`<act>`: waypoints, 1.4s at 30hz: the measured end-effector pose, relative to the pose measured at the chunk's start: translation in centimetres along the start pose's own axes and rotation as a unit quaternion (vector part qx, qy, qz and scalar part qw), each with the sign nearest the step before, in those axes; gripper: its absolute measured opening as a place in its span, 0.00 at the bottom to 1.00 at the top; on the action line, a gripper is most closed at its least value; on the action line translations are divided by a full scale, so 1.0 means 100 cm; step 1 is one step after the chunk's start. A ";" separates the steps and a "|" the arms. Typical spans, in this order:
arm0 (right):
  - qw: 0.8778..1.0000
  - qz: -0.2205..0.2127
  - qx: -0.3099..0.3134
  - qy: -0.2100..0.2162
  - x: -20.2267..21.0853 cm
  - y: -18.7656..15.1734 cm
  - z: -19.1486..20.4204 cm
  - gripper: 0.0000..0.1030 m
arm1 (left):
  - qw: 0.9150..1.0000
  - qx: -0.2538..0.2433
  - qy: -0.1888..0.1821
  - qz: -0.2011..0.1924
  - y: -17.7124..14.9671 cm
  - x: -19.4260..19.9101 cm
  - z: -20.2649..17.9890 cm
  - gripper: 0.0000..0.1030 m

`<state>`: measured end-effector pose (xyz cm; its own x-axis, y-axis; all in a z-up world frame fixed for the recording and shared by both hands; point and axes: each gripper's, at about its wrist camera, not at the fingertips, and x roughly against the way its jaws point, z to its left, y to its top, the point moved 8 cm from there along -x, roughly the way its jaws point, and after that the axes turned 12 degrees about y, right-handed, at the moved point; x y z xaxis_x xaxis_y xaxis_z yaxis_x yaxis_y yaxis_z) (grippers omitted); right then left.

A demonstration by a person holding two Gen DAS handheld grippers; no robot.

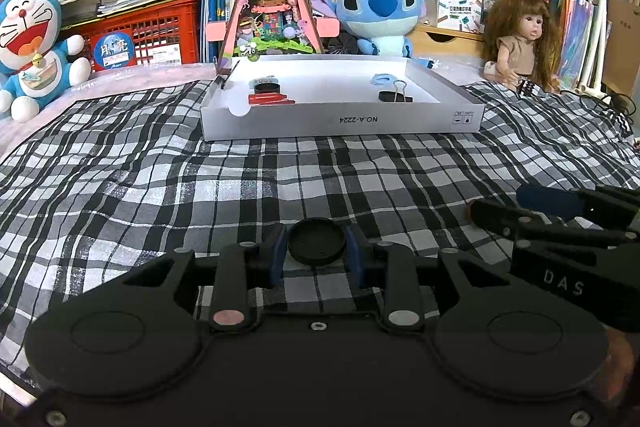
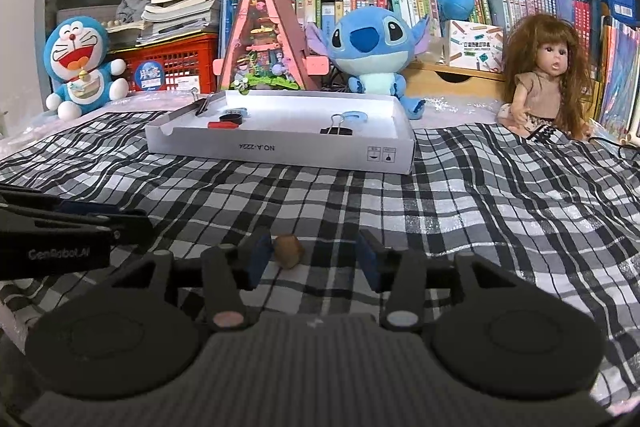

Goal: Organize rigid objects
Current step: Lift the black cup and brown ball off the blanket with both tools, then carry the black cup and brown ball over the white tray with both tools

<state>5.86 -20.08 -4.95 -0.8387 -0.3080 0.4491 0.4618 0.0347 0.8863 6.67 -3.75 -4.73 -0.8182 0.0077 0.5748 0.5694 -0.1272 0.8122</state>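
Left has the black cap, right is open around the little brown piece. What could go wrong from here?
1. The brown piece sits beside one pad, off-centre in the right gripper; closing may nudge it away.
2. The plaid cloth is rumpled, so the piece could tip.
3. The left gripper pinches the round black cap by its rim; it may slip before reaching the white tray.

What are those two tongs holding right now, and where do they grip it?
The left tongs pinch a round black lid by its opposite edges. The right tongs stand open, holding nothing; a small brown piece lies between them.
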 end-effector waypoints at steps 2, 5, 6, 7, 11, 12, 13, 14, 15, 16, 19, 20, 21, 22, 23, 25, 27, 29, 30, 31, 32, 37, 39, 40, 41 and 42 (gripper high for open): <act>1.000 0.005 0.001 0.006 -0.002 -0.001 0.003 0.61 | 1.000 -0.001 -0.001 0.000 0.000 0.000 0.000 0.29; 1.000 0.012 -0.007 0.014 -0.006 -0.004 0.007 0.61 | 1.000 -0.001 -0.001 0.000 -0.001 0.000 -0.002 0.29; 1.000 0.015 -0.009 0.016 -0.008 -0.004 0.008 0.61 | 1.000 -0.001 -0.001 0.000 -0.001 0.000 -0.002 0.29; 1.000 0.019 -0.011 0.019 -0.011 -0.005 0.009 0.59 | 1.000 -0.001 -0.001 0.000 -0.001 0.000 -0.002 0.29; 0.999 0.026 -0.004 0.027 -0.013 -0.004 0.016 0.26 | 1.000 0.001 -0.002 0.000 0.001 0.000 -0.003 0.29; 0.999 0.025 -0.005 0.030 -0.013 -0.003 0.017 0.23 | 1.000 0.003 -0.002 0.000 0.002 0.000 -0.003 0.29; 0.999 0.024 -0.004 0.031 -0.012 -0.001 0.017 0.22 | 1.000 0.004 -0.002 0.001 0.003 0.000 -0.003 0.29; 0.999 0.022 -0.001 0.032 -0.012 0.001 0.018 0.22 | 1.000 0.006 -0.003 0.002 0.005 0.000 -0.002 0.29; 0.999 0.021 0.002 0.032 -0.012 0.002 0.019 0.22 | 1.000 0.008 -0.003 0.003 0.006 -0.001 -0.002 0.29; 0.999 0.019 0.006 0.033 -0.011 0.004 0.020 0.22 | 1.000 0.010 -0.004 0.004 0.007 -0.001 -0.001 0.29; 0.999 0.015 0.011 0.034 -0.009 0.009 0.021 0.22 | 1.000 0.013 -0.002 0.003 0.013 -0.001 0.000 0.29; 0.999 0.014 0.012 0.034 -0.009 0.011 0.021 0.22 | 1.000 0.014 -0.002 0.003 0.016 -0.002 0.000 0.29; 0.999 0.012 0.012 0.033 -0.008 0.013 0.021 0.22 | 1.000 0.016 -0.002 0.003 0.018 -0.002 0.001 0.29; 0.999 0.010 0.011 0.033 -0.008 0.015 0.021 0.22 | 1.000 0.017 -0.003 0.003 0.021 -0.002 0.001 0.29; 0.999 0.009 0.010 0.033 -0.008 0.017 0.020 0.22 | 1.000 0.019 -0.004 0.002 0.025 -0.002 0.002 0.29; 0.999 0.008 0.008 0.032 -0.007 0.021 0.019 0.22 | 1.000 0.020 -0.004 0.001 0.031 -0.002 0.003 0.29; 0.999 0.007 0.005 0.031 -0.008 0.026 0.016 0.22 | 1.000 0.019 -0.004 -0.002 0.038 -0.003 0.003 0.29; 1.000 0.006 0.001 0.030 -0.008 0.030 0.014 0.22 | 1.000 0.018 -0.005 -0.005 0.045 -0.003 0.003 0.29; 1.000 0.006 0.000 0.029 -0.008 0.033 0.012 0.22 | 1.000 0.017 -0.005 -0.005 0.048 -0.003 0.003 0.29; 1.000 0.005 -0.002 0.027 -0.009 0.035 0.011 0.22 | 1.000 0.017 -0.005 -0.005 0.051 -0.004 0.003 0.29; 1.000 0.004 -0.004 0.026 -0.009 0.037 0.009 0.22 | 1.000 0.019 -0.005 -0.005 0.054 -0.004 0.003 0.29; 1.000 0.001 -0.010 0.020 -0.011 0.048 0.003 0.22 | 1.000 0.026 -0.006 -0.004 0.067 -0.008 0.004 0.29; 1.000 -0.002 -0.009 0.018 -0.012 0.053 0.001 0.22 | 1.000 0.030 -0.007 -0.002 0.072 -0.010 0.004 0.29; 1.000 -0.003 -0.008 0.017 -0.013 0.055 0.001 0.22 | 1.000 0.030 -0.008 0.000 0.074 -0.011 0.005 0.29; 1.000 -0.003 -0.007 0.017 -0.013 0.056 0.000 0.22 | 1.000 0.030 -0.009 0.003 0.075 -0.012 0.005 0.29; 1.000 -0.003 -0.007 0.017 -0.014 0.058 0.000 0.22 | 1.000 0.030 -0.009 0.004 0.076 -0.012 0.005 0.29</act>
<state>9.76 -19.47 -0.41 -0.8317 -0.3395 0.4393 0.4610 0.0187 0.8872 12.06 -4.26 0.80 -0.8119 0.0255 0.5832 0.5806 -0.0680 0.8113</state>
